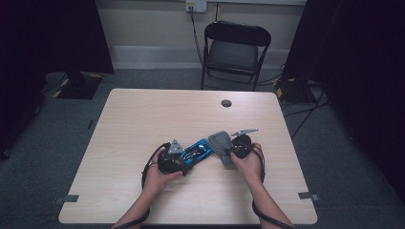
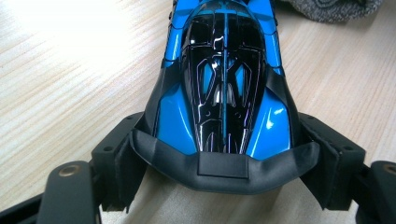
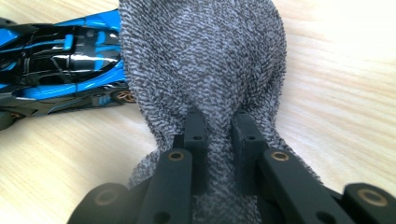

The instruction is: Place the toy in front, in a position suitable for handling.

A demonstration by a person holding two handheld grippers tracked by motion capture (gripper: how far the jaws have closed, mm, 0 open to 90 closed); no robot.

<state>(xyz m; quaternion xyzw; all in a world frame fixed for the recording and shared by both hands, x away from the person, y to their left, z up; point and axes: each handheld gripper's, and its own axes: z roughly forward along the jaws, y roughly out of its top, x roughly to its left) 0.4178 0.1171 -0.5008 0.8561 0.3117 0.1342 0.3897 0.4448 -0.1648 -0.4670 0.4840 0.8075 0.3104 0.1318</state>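
My left gripper (image 2: 224, 154) clamps the tail of a glossy blue-and-black toy race car (image 2: 224, 79) resting mid-table on the pale woodgrain table (image 1: 143, 109). My right gripper (image 3: 219, 126) pinches a bunched fold of nubbly grey terry cloth (image 3: 205, 56), which drapes against the car's nose.

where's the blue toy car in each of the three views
High view: blue toy car lies mid-table, between the left gripper and the grey cloth.
Left gripper view: it runs up the centre, one end clamped between the jaws.
Right gripper view: at the left edge, partly behind the cloth.
Shared landmark: the grey cloth, also seen at the top right of the left gripper view.
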